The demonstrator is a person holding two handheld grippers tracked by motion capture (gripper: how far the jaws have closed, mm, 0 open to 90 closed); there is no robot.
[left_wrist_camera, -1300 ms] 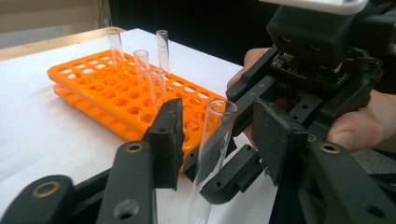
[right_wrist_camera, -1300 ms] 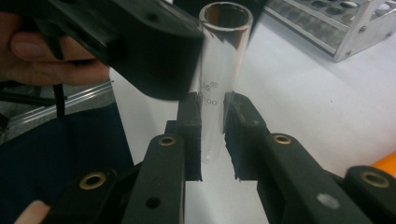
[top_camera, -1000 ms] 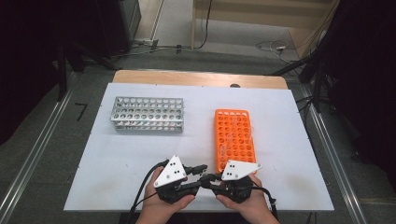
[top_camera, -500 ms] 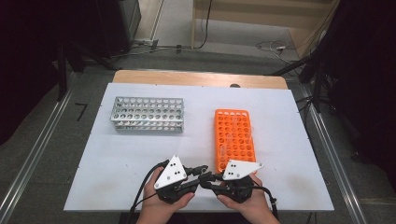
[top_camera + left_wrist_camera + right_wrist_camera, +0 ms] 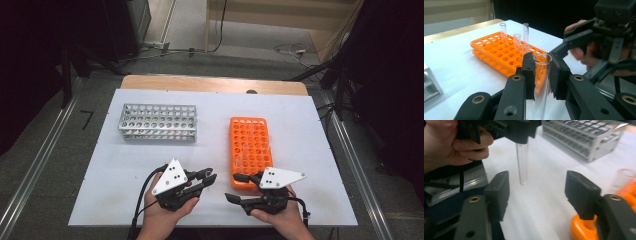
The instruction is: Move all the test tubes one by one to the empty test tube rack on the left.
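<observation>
Nearest the person, the left gripper (image 5: 541, 75) clamps a clear test tube (image 5: 540, 85) upright near its open rim — its long axis vertical, mouth up, and its bottom seemingly on the white table (image 5: 300, 120). Beside it, the right gripper (image 5: 537, 192) has just been opening, with nothing between its jaws. Farther off stand the orange rack (image 5: 250, 145) and the metal rack (image 5: 157, 121); the tube's lower end is cut off in the left gripper view.

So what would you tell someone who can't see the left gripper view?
The left gripper pinches a clear glass test tube upright between its two black fingers. Behind it an orange rack on the white table holds a few more tubes, and the right gripper is at the right.
</observation>
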